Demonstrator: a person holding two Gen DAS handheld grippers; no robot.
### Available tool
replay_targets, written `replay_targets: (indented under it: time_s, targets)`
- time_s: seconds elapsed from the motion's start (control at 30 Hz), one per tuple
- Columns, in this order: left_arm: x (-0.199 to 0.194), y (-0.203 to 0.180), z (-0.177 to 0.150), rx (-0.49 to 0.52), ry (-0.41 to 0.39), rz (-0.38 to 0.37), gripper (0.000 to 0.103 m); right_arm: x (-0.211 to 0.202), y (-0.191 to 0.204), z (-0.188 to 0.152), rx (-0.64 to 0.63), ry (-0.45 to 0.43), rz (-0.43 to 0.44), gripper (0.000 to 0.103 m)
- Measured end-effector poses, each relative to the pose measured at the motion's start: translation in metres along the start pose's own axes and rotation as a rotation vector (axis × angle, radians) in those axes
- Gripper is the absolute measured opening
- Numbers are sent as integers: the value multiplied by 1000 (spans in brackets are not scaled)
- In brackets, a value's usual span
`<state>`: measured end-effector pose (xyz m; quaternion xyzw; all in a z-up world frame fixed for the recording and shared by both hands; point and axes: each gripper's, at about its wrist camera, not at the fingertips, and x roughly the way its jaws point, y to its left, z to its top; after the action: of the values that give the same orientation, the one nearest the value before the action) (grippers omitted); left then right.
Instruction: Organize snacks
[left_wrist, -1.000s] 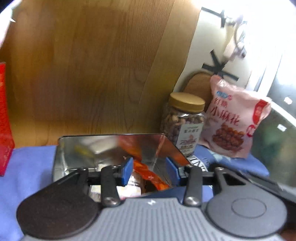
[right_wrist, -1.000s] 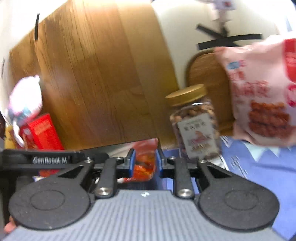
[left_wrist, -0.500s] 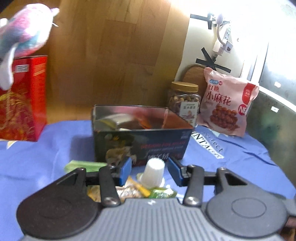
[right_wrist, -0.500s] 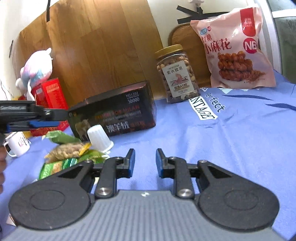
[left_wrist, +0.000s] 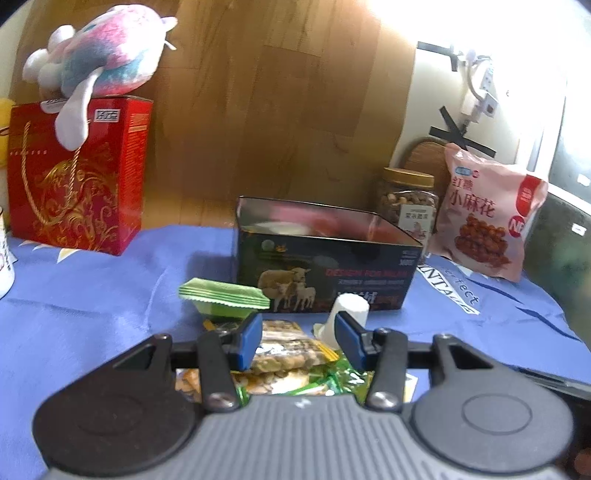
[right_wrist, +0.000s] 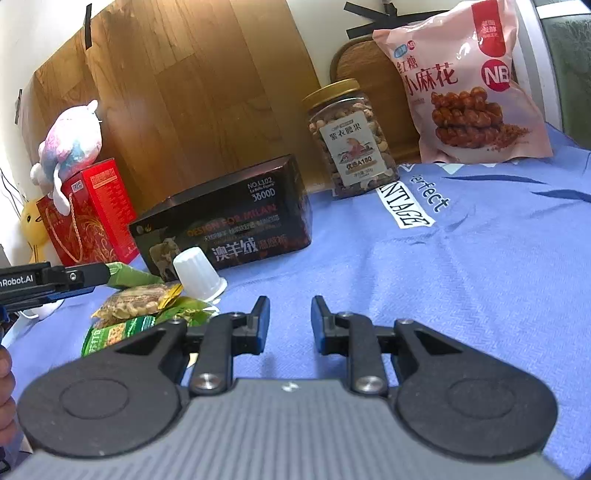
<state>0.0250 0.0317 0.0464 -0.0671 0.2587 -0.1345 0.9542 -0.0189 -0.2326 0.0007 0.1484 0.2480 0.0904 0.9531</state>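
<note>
Left gripper (left_wrist: 298, 341) hangs over the snack pile, jaws apart and empty, the clear nut packet (left_wrist: 286, 349) right below the gap. Best to drop straight onto it, clear of the white cup (left_wrist: 347, 314) just right. Beyond, the open black tin (left_wrist: 325, 273) holds snacks already. Far right, the right gripper (right_wrist: 290, 325) waits, jaws narrowly parted, empty above bare blue cloth (right_wrist: 461, 266)

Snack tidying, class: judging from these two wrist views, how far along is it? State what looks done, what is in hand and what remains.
Done: the open tin seems to hold some items already, though its contents are blurred. In hand: nothing; the left gripper hovers open over the nut packet, and the right gripper is open over bare cloth. Left: the nut packet, green packets and white cup remain outside the tin.
</note>
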Motion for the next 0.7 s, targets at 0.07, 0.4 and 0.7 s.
replay_targets:
  time_s: [0.07,0.4,0.7]
  targets:
    - [-1,2,-1,-9,0,8,44,0,0,0,0,1,0,28]
    - [-1,4,-3,-21,8,19,47,0,0,0,0,1,7,28]
    - [1,5,-4,-19,14,15,47,0,-1,0,0,1,6,29]
